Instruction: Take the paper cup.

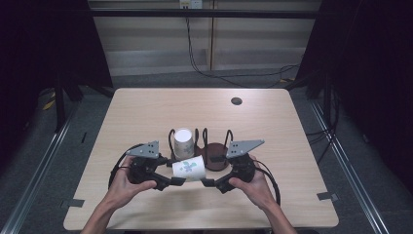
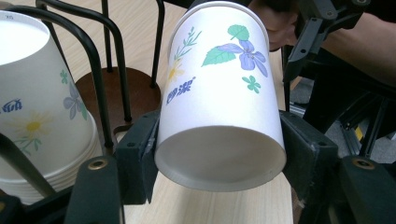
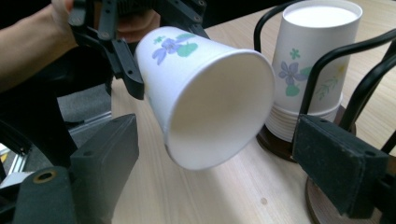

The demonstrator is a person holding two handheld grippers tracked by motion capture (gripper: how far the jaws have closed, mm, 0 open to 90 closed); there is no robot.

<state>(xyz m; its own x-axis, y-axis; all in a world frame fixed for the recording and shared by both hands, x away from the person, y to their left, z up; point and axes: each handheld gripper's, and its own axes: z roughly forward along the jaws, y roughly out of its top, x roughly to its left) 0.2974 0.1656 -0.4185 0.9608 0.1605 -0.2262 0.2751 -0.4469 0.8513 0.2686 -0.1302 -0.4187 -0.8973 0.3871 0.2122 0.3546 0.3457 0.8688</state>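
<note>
A white paper cup (image 1: 190, 168) with a flower print lies on its side in the air, just above the table's front half. My left gripper (image 1: 176, 173) is shut on its narrow bottom end; in the left gripper view both black pads press the cup (image 2: 219, 107) from either side of my left gripper (image 2: 222, 158). My right gripper (image 1: 207, 174) stands open at the wide mouth end. Its pads (image 3: 336, 163) sit well apart on both sides of the cup (image 3: 205, 93) without touching it.
A black wire cup rack (image 1: 214, 158) on round brown bases stands just behind the grippers. Its left bay holds a stack of upside-down flower cups (image 1: 184, 140), seen also (image 2: 37, 102) (image 3: 313, 60). A dark round hole (image 1: 236, 101) marks the far table.
</note>
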